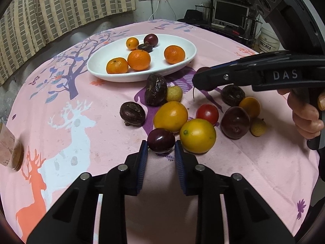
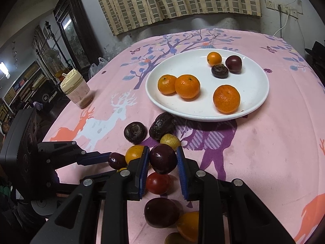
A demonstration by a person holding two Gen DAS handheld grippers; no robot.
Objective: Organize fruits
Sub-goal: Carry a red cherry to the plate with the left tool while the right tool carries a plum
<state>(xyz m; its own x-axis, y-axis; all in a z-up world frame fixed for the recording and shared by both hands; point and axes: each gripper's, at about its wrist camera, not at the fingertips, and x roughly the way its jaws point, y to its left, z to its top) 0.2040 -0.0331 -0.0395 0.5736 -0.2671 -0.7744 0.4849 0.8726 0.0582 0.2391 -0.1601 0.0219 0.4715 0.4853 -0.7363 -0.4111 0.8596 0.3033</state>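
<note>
My left gripper is shut on a smooth dark purple passion fruit that rests on the pink cloth beside a yellow-orange fruit. My right gripper is shut on another purple passion fruit, held above a red tomato. In the left wrist view the right gripper hangs over the loose fruit, its fruit mostly hidden. The white plate beyond holds three mandarins, a small orange and two dark fruits.
Several loose fruits lie on the cloth between the grippers and the plate, among them a wrinkled dark fruit and another. A jar with a cream lid stands at the table's left edge. A person's hand grips the right tool.
</note>
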